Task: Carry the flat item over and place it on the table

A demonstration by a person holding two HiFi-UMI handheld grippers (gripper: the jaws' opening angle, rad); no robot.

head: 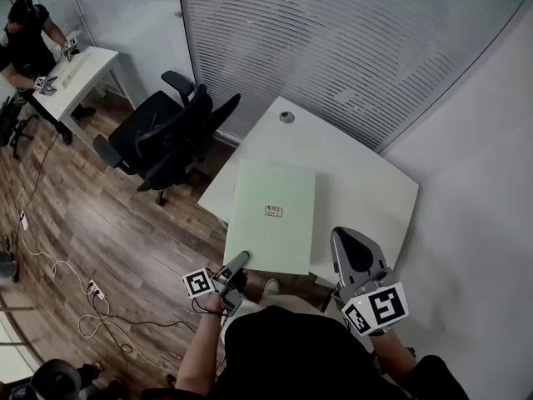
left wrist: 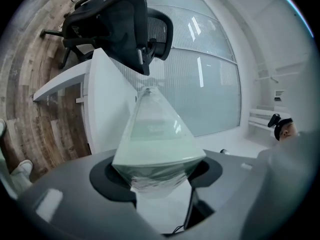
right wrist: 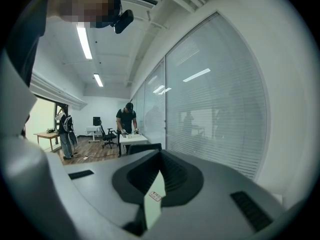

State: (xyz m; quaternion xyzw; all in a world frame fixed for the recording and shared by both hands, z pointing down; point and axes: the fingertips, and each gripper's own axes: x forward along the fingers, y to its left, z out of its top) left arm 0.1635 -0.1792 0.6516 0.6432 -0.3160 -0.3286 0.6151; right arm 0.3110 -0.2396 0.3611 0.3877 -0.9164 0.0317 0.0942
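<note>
The flat item [head: 271,215] is a pale green board with a small label, lying level over the white table [head: 366,182], its near edge past the table's front. Whether it rests on the table I cannot tell. My left gripper [head: 236,267] is shut on its near left corner. In the left gripper view that film-wrapped corner [left wrist: 157,154] sits between the jaws of the left gripper [left wrist: 157,169]. My right gripper [head: 346,240] hovers just right of the board's near right corner, shut and holding nothing. In the right gripper view a sliver of the board [right wrist: 155,199] shows below the right gripper [right wrist: 159,156].
A black office chair [head: 171,140] stands left of the table, and a round grommet [head: 286,117] marks its far corner. Blinds [head: 333,40] run behind and a white wall is to the right. Cables [head: 92,294] lie on the wooden floor. Another person [head: 29,44] works at a far table.
</note>
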